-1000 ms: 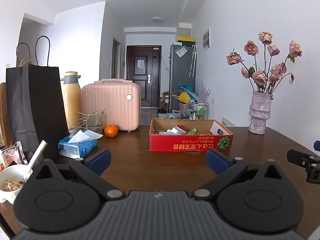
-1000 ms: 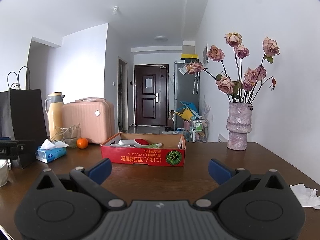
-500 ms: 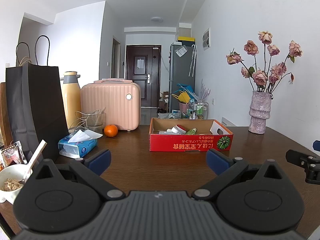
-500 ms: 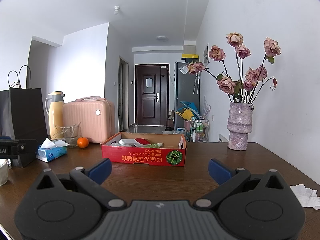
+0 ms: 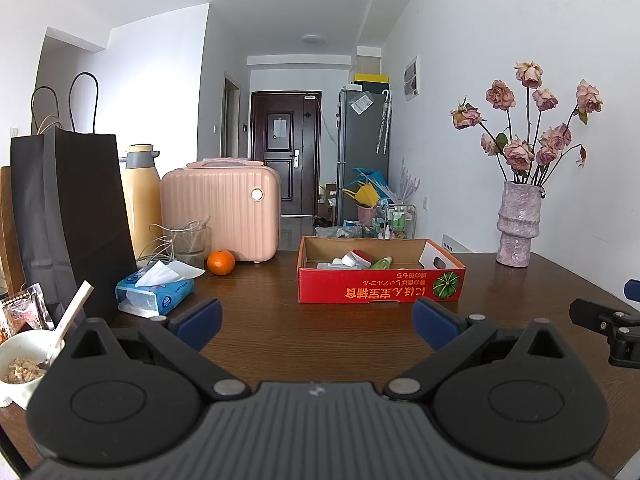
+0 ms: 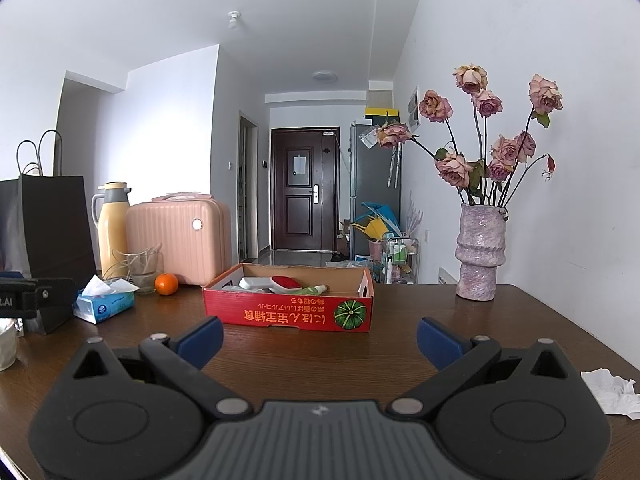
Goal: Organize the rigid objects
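A red cardboard box (image 5: 380,290) (image 6: 288,312) stands on the dark wooden table (image 5: 320,332) ahead of both grippers. Inside it lie a white and red item (image 6: 276,282) and a green tube (image 6: 314,290). An orange (image 5: 221,262) (image 6: 166,283) sits left of the box, beside a pink case (image 5: 220,212). My left gripper (image 5: 316,324) hovers open over the table with nothing between its blue pads. My right gripper (image 6: 320,338) is open too and holds nothing. Each gripper shows at the edge of the other's view.
A black paper bag (image 5: 72,216), a yellow thermos (image 5: 140,200), a glass jar (image 5: 188,242), a tissue pack (image 5: 154,290) and a bowl of food (image 5: 20,364) crowd the left side. A vase of dried roses (image 6: 480,256) stands at the right. Crumpled paper (image 6: 612,392) lies near the right edge.
The right wrist view has lifted slightly, with the box sitting a little lower in frame. The left gripper has barely shifted.
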Tool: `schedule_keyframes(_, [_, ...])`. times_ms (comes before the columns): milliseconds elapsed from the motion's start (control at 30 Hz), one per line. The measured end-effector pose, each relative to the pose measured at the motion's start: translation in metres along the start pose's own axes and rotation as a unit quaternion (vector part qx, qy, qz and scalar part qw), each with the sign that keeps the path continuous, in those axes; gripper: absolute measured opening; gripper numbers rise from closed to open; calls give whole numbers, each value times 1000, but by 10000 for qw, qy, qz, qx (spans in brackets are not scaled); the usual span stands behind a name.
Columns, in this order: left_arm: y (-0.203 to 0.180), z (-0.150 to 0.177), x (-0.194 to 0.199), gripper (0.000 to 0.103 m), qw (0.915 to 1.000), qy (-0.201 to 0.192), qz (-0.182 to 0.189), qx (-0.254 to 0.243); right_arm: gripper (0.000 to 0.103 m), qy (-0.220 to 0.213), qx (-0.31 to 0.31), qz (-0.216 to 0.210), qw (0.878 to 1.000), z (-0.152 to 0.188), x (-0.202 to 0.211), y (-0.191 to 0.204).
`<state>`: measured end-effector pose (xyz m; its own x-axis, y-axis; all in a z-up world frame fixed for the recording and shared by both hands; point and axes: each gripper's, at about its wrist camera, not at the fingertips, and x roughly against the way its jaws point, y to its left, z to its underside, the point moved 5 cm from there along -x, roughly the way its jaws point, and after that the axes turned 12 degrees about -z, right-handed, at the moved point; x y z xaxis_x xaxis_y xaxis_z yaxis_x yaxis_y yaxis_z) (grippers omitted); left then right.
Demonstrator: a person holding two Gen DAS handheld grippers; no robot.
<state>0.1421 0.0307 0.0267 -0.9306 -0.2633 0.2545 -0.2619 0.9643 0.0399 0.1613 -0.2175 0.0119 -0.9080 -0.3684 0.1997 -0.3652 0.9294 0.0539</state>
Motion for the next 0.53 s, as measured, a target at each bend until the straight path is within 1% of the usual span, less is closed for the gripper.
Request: schedule_keyframes(533, [2,1,-2,103,10000,15,-12,-6,103,20,14,-12,10000,2,-1,3])
